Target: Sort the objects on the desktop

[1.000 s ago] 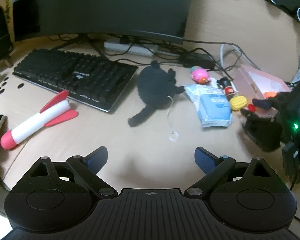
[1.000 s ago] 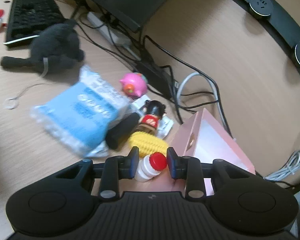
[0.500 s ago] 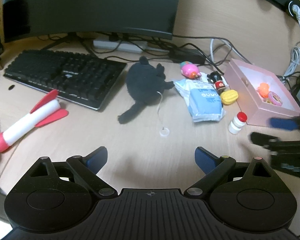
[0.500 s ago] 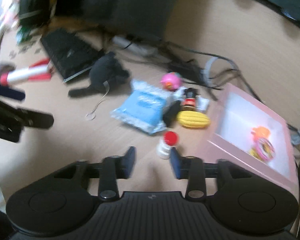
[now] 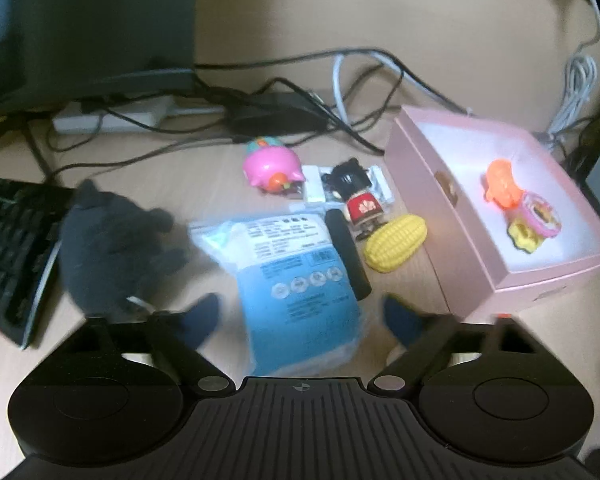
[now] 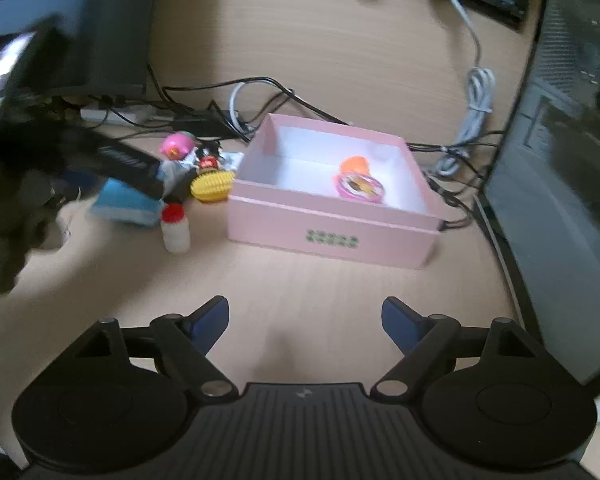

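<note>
My left gripper (image 5: 300, 316) is open, its fingers on either side of the near end of a blue tissue pack (image 5: 296, 276). Beyond it lie a yellow corn toy (image 5: 396, 248), a black marker (image 5: 348, 256), a red-and-black figurine (image 5: 356, 196) and a pink pig toy (image 5: 272, 164). The open pink box (image 5: 460, 224) at the right holds an orange toy (image 5: 500, 184) and a pink ring toy (image 5: 540, 216). My right gripper (image 6: 304, 320) is open and empty, well in front of the pink box (image 6: 332, 236). A white bottle with a red cap (image 6: 174, 228) stands left of the box.
A black plush toy (image 5: 112, 256) lies left of the tissue pack, next to a keyboard (image 5: 8, 256). Cables and a power strip (image 5: 112, 120) run along the back under the monitor (image 5: 84, 28). A dark computer case (image 6: 560, 184) stands right of the box. The left gripper shows blurred at the left of the right wrist view (image 6: 40, 168).
My right gripper has let go of the red-capped bottle, opened wide and pulled back to the right. My left gripper has moved forward and right, up to the tissue pack.
</note>
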The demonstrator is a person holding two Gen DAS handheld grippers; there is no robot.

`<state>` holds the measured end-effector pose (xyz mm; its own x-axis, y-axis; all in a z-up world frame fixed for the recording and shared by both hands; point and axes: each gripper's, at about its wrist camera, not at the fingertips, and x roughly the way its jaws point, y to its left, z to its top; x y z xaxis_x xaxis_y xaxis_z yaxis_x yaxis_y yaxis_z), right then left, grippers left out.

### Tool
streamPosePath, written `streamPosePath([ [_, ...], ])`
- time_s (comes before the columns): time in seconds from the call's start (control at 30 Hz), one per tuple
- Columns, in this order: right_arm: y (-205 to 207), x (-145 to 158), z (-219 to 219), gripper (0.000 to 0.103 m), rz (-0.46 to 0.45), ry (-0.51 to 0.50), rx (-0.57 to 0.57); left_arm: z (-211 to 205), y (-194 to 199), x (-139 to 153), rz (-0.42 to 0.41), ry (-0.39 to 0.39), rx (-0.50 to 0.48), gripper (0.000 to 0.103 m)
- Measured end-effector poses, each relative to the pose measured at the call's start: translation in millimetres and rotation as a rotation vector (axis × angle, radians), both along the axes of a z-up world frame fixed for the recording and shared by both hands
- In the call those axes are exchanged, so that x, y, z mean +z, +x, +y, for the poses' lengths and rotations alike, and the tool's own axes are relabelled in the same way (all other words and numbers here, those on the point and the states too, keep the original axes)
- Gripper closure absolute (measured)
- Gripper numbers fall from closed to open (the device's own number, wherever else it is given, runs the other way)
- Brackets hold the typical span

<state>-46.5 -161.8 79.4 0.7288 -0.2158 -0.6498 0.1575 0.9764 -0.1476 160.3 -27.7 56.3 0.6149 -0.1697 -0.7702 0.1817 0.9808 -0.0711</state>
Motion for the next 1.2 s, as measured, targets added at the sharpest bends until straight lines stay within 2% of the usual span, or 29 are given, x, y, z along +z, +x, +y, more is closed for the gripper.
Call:
streamPosePath([
  [0.07,-10,-1,-2,0.015,-0.002,-0.013,-0.011,-1,-1,-3,0.007,0.002,-0.023,0.039],
  [0.1,-12,-1,-5,0.014,0.0,-0.014,-0.019,2,-6,-4,0.0,0.0,-0.036,0.044],
  [0.27,-9,-5,-11,0.013,0.021,0.004,-0.031,27,-42,-2,-0.019,0.016,-0.063,0.046],
  [0.33,-5,-8,-6,0.013,0.03,0.008,-0.003,39,-61,-1,-0.016,0.016,-0.085,0.047],
  [0.43,5,-13,11,0.013,0.042,-0.001,0.078,56,-94,0,0.005,-0.018,-0.171,0.045],
  [0.5,13,-18,26,0.013,0.049,-0.011,0.142,65,-114,-1,0.007,0.001,-0.192,0.041],
  [0.53,16,-20,33,0.013,0.051,-0.015,0.171,69,-121,-1,0.0,0.022,-0.184,0.039],
  [0.6,23,-23,47,0.013,0.051,-0.02,0.226,77,-132,0,-0.026,0.078,-0.142,0.028],
  [0.67,31,-24,55,0.013,0.046,-0.015,0.262,87,-134,0,-0.035,0.118,-0.066,0.025],
  [0.8,55,-28,68,0.014,0.03,0.0,0.301,112,-139,5,-0.018,0.1,0.066,0.025],
  [1.0,95,-40,74,0.025,0.0,0.013,0.296,126,-159,7,0.0,0.079,0.104,0.02],
  [1.1,114,-46,75,0.04,0.021,0.025,0.289,128,-164,6,0.013,0.079,0.117,0.018],
  [1.17,123,-50,75,0.054,0.038,0.034,0.284,128,-166,5,0.018,0.081,0.127,0.017],
  [1.2,126,-52,74,0.057,0.045,0.037,0.282,128,-168,5,0.019,0.08,0.13,0.016],
])
